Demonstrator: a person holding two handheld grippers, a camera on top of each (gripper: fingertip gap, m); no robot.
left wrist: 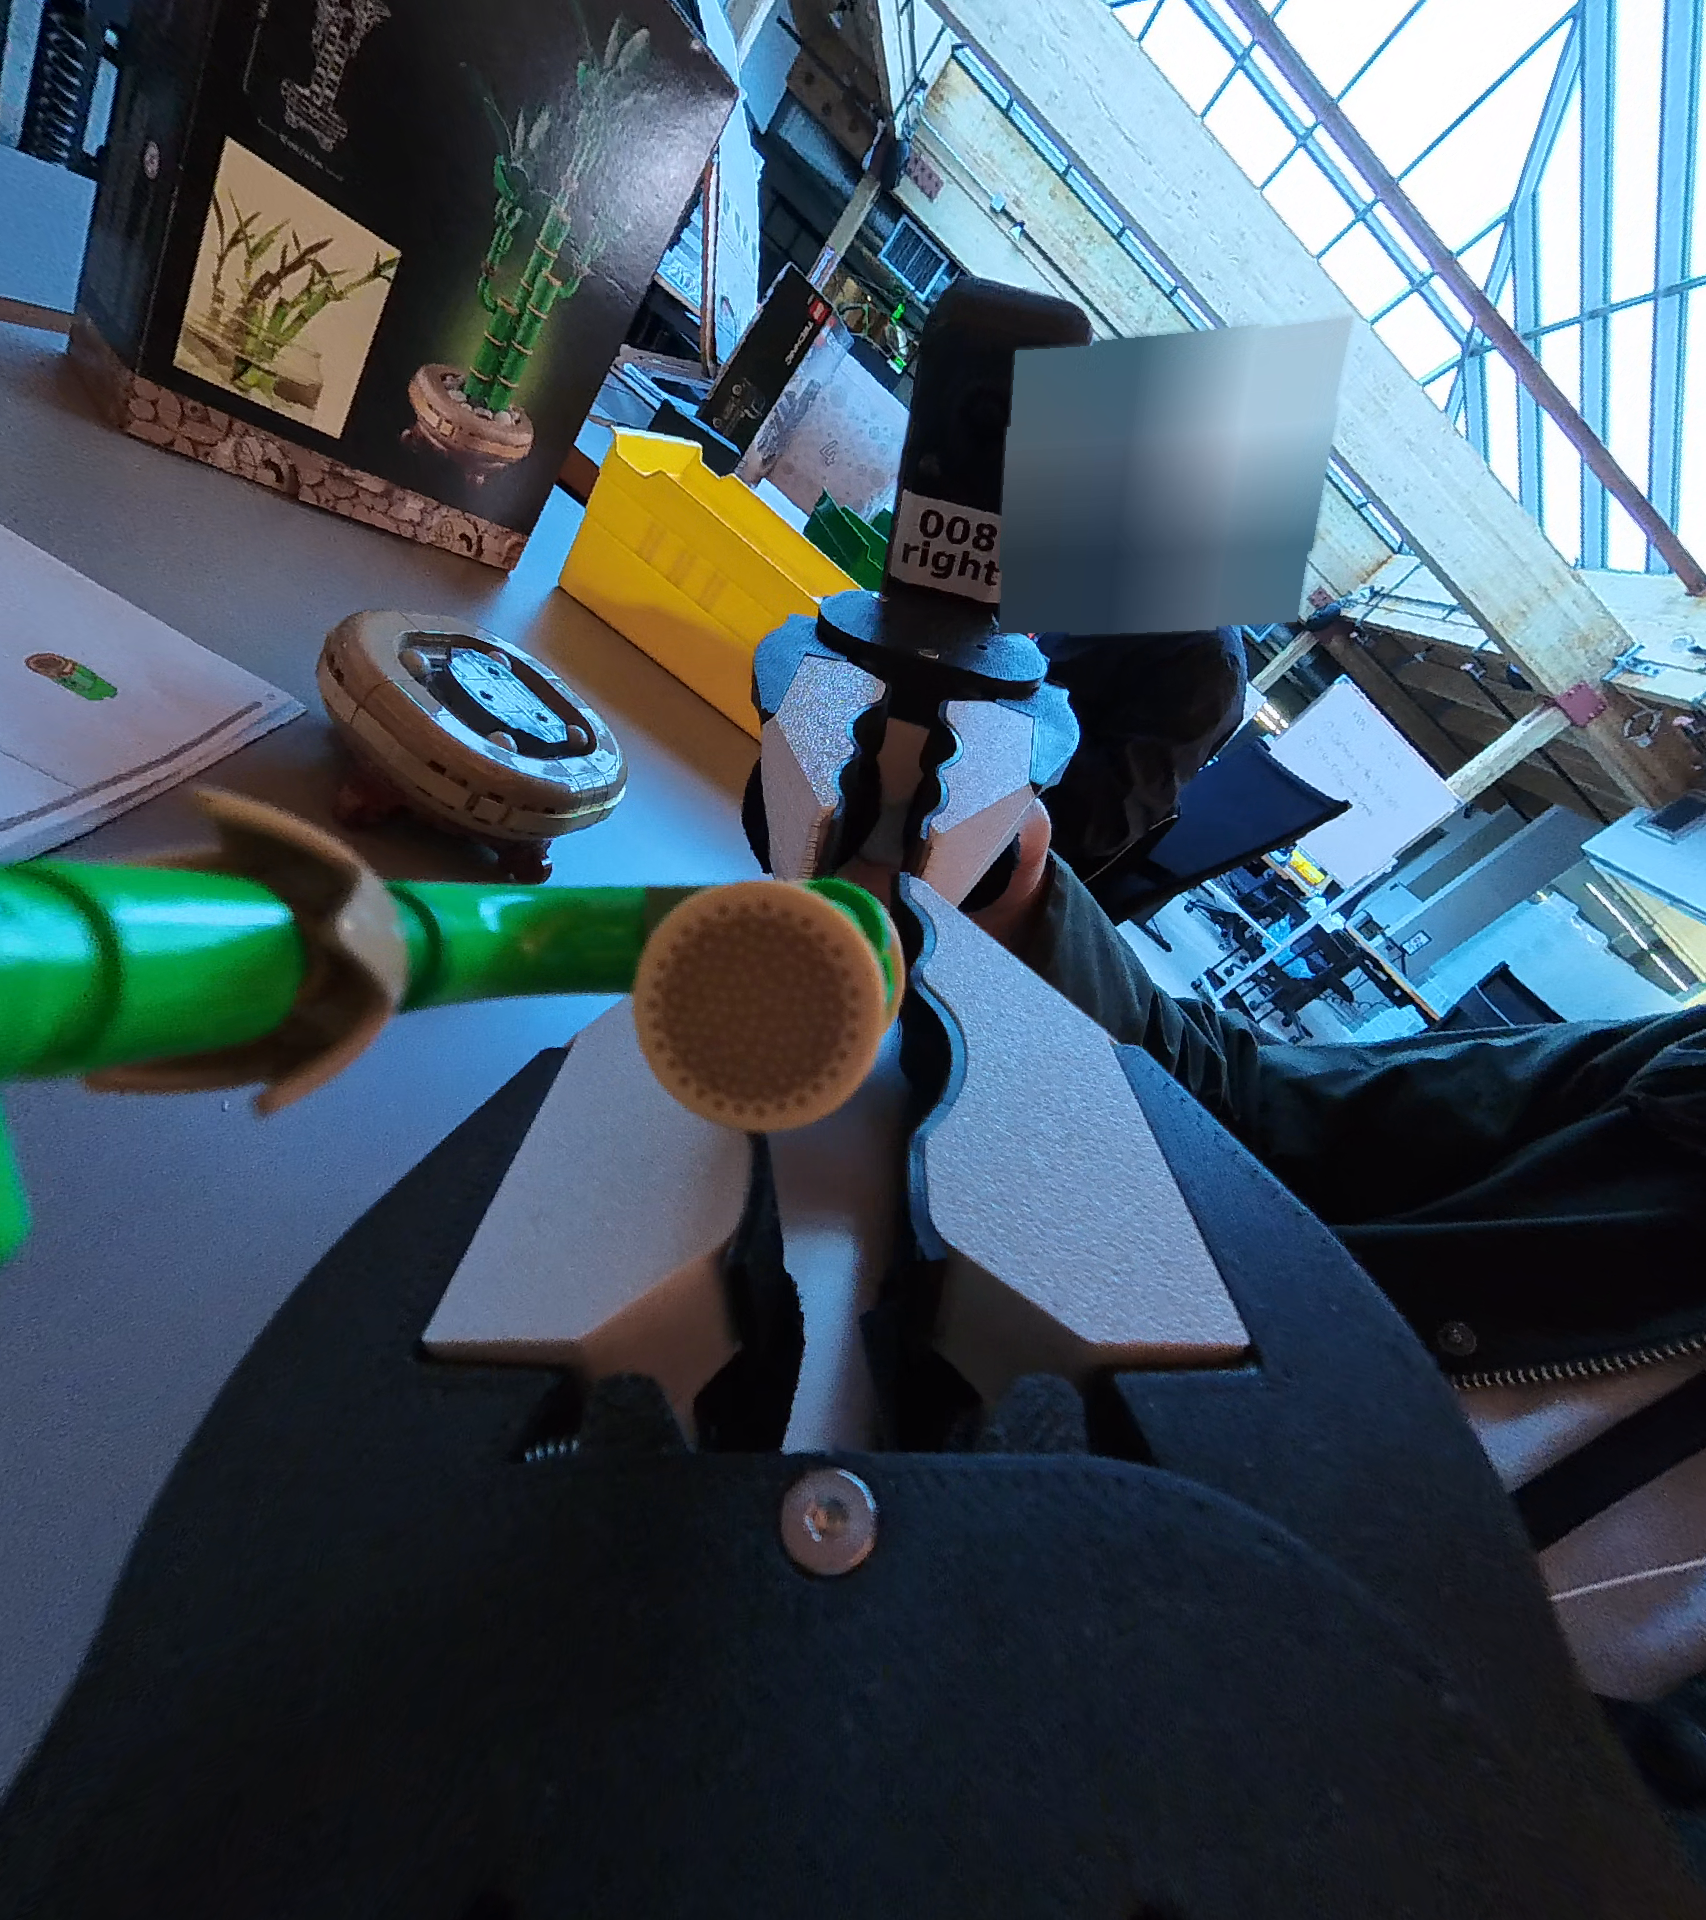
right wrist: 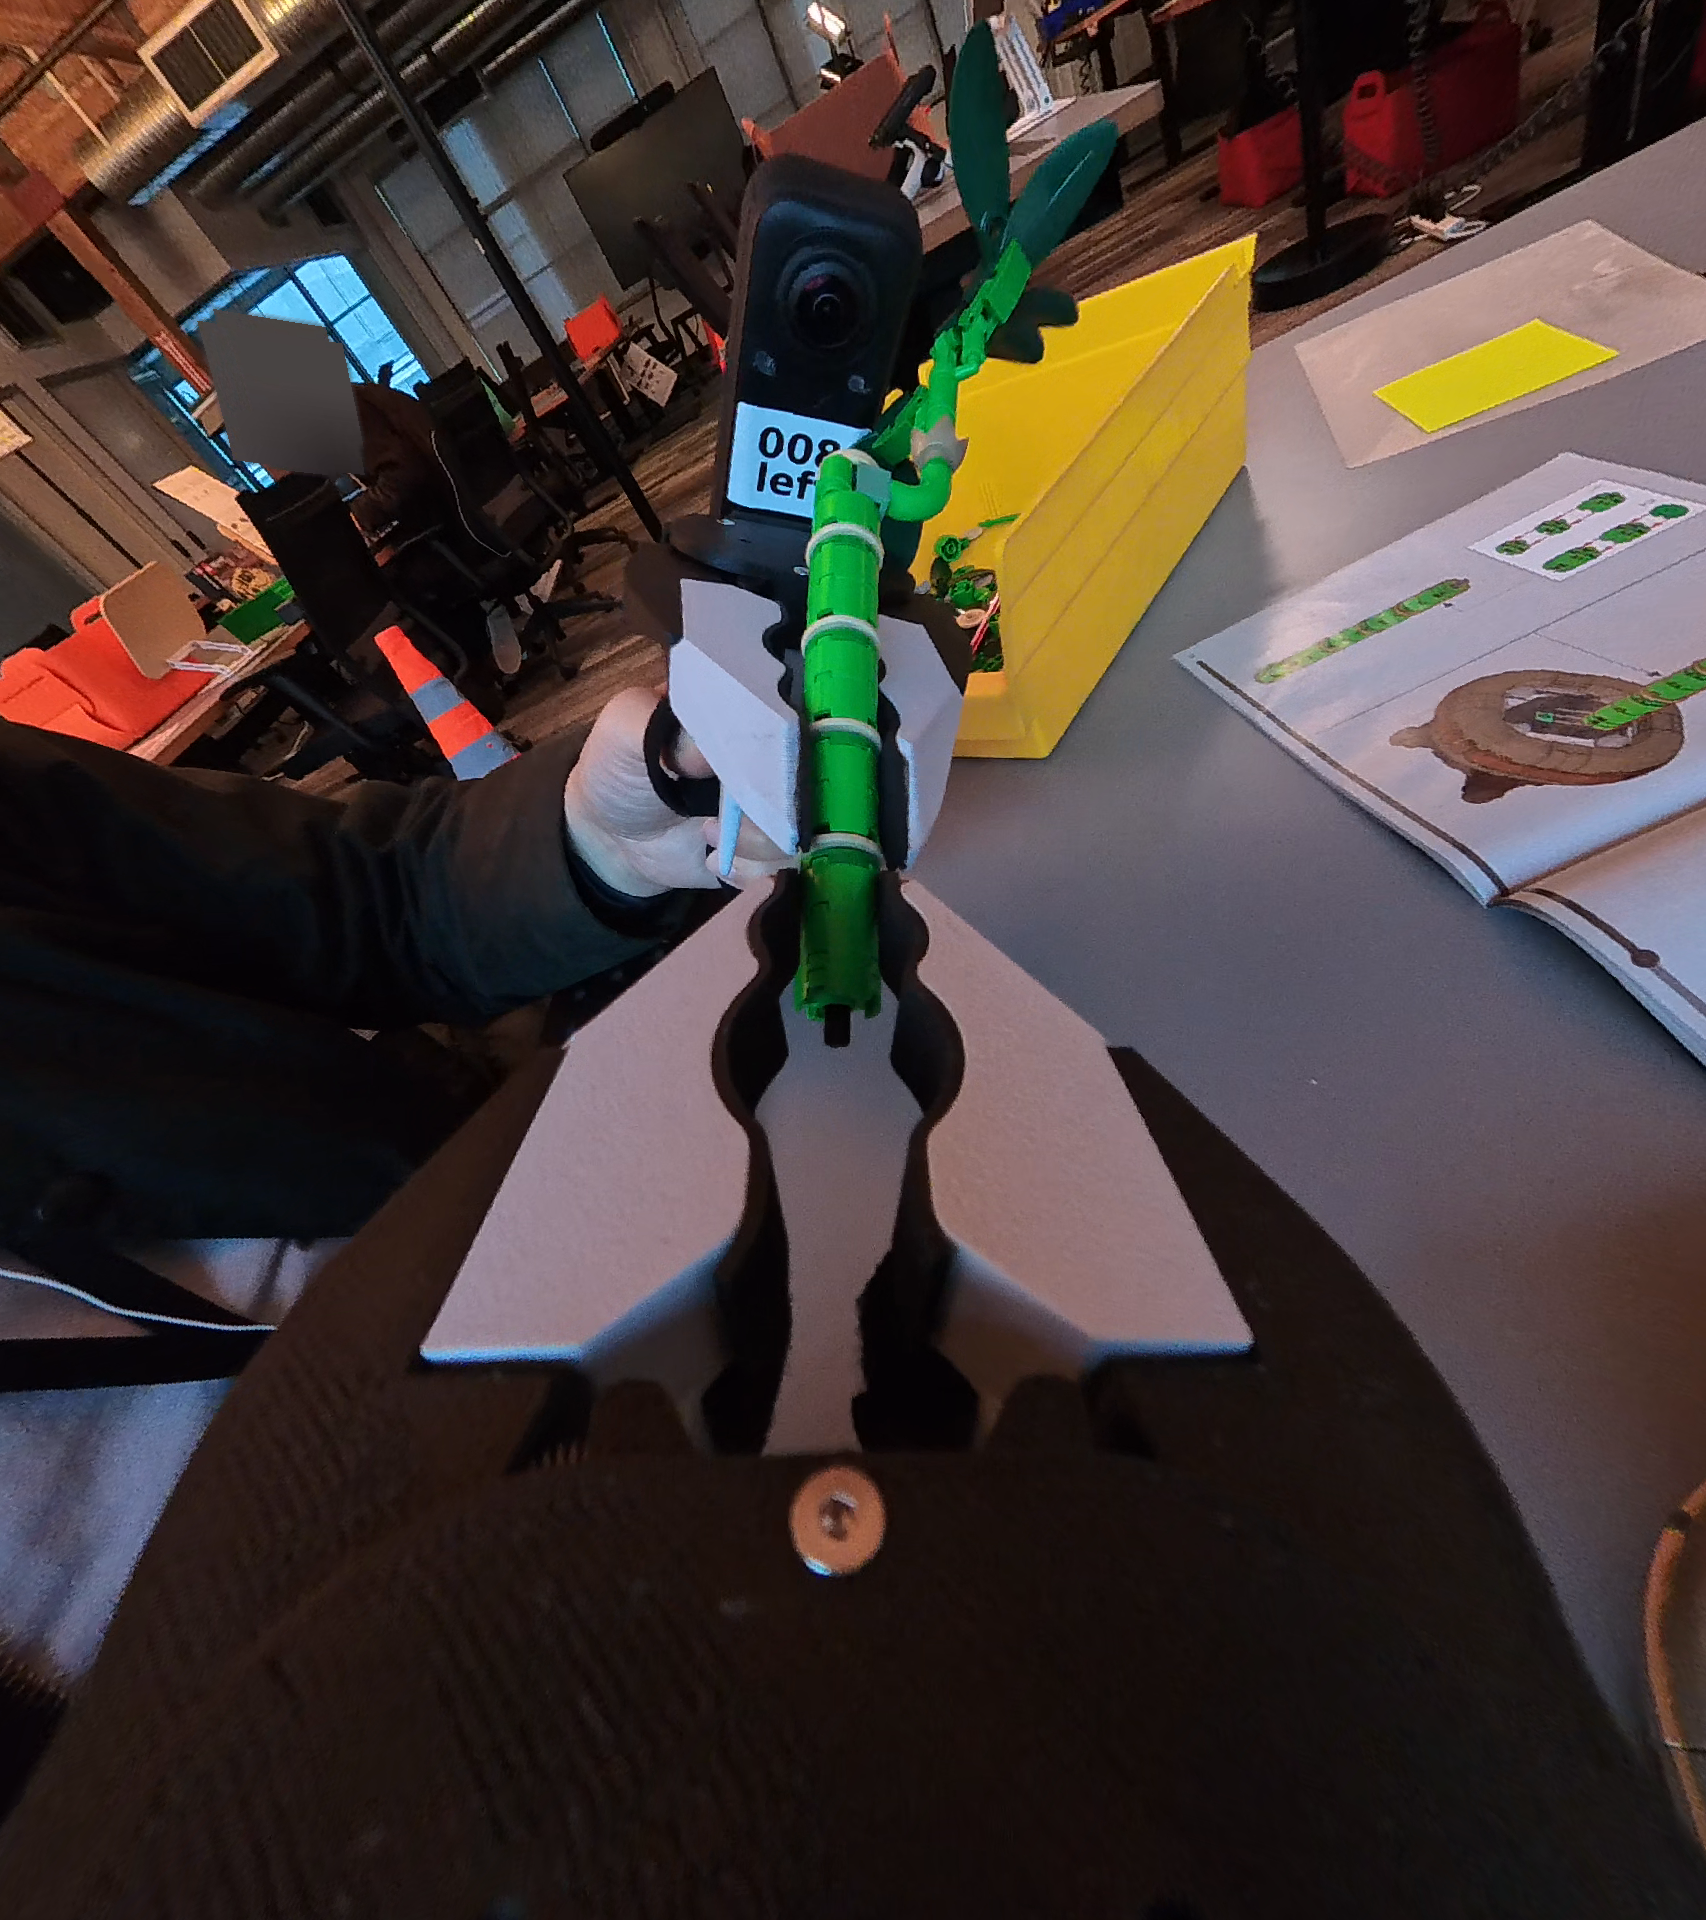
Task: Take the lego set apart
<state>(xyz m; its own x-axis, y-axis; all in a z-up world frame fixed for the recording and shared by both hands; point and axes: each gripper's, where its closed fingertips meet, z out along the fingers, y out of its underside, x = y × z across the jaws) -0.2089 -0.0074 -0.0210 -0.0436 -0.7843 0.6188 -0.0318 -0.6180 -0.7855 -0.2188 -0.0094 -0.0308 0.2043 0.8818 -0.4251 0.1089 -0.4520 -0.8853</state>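
Both grippers, left and right, clamp the green stalk end to end above bare table, well clear of the bin, booklet and pot.

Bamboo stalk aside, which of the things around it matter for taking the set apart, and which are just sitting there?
Part of the job:
bamboo stalk, clamped by left gripper and right gripper
round brown base
yellow bin holding loose pieces

Just lying about:
instruction booklet
set box
yellow paper sheet
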